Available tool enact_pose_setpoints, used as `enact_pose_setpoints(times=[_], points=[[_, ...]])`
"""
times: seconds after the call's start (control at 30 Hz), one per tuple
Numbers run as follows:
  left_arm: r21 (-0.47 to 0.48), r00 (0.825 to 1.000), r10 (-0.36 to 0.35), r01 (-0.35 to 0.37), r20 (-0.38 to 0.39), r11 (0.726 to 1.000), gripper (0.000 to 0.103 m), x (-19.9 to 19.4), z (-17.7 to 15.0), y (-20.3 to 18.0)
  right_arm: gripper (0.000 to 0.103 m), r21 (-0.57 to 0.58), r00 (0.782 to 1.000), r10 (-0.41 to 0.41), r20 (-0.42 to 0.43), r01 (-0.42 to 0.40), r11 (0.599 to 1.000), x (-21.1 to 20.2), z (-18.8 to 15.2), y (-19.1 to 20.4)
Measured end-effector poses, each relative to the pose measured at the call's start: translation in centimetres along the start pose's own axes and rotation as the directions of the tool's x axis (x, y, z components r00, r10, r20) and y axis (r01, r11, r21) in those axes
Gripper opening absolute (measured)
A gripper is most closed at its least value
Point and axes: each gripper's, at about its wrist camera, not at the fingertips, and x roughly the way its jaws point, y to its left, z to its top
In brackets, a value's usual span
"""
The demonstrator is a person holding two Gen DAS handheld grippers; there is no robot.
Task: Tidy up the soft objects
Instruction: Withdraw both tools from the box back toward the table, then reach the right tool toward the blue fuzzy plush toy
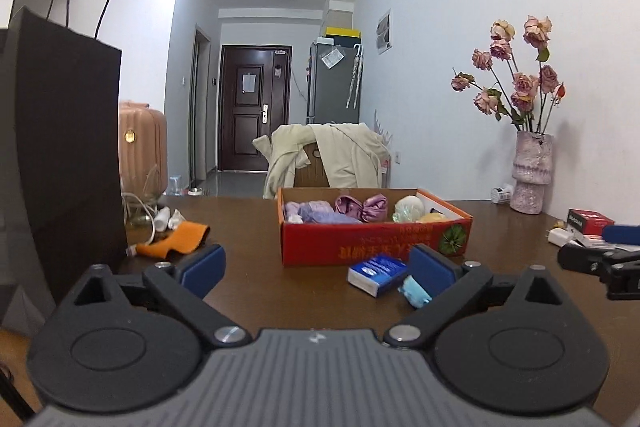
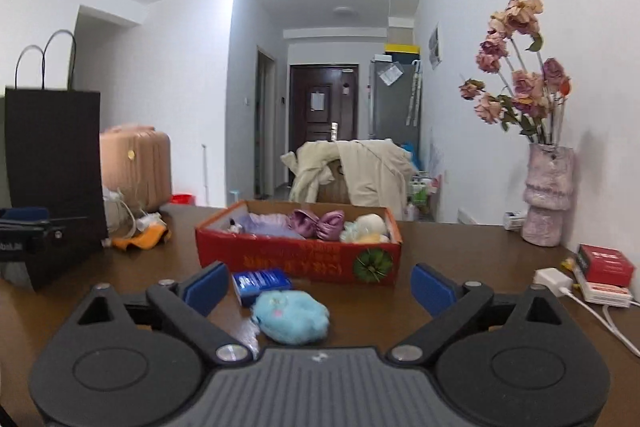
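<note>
Both the left gripper (image 1: 316, 269) and the right gripper (image 2: 316, 287) have their jaws spread wide, pinching nothing. A fluffy blue toy (image 2: 291, 315) lies on the desk (image 2: 460, 247) between the right jaws, untouched. Beyond them sits the red box (image 2: 298, 259) of soft things.

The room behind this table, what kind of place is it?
Most likely a lived-in apartment: a dining table facing an entry door, with a fridge and a pink suitcase by the hallway.
</note>
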Motion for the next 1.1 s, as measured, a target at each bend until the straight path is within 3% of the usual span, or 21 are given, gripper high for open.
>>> enact_pose_setpoints(times=[0.17, 0.47, 0.77, 0.87, 0.97, 1.1], points=[[-0.019, 1.000, -0.011, 0.010, -0.020, 1.000, 0.102, -0.5, -0.7, 0.2, 0.099, 0.015, 0.999, 0.005, -0.049, -0.004, 1.000, -0.6, -1.0, 0.8], [0.026, 0.995, -0.009, 0.012, -0.102, 1.000, 0.102, 2.4, -1.1, -1.0, 0.099, 0.028, 0.994, 0.076, -0.084, -0.074, 0.997, 0.3, -2.5, 2.2], [0.026, 0.985, -0.017, 0.021, -0.171, 0.999, 0.103, 7.0, -2.1, -2.0, 0.099, 0.036, 0.984, 0.069, -0.166, -0.064, 0.997, 3.3, -2.5, -0.8], [-0.008, 0.973, -0.065, 0.065, -0.219, 0.998, 0.103, 9.2, -2.3, -2.9, 0.098, 0.075, 0.981, 0.084, -0.176, -0.072, 0.995, 5.1, -2.2, -2.3], [-0.047, 0.947, -0.111, 0.101, -0.302, 0.994, 0.102, 12.2, -2.4, -4.3, 0.097, 0.120, 0.975, 0.123, -0.183, -0.102, 0.987, 7.8, -1.6, -3.7], [-0.043, 0.941, -0.135, 0.128, -0.310, 0.991, 0.102, 14.8, -2.6, -5.8, 0.089, 0.177, 0.966, 0.155, -0.209, -0.118, 0.977, 11.9, -1.2, -5.4]])
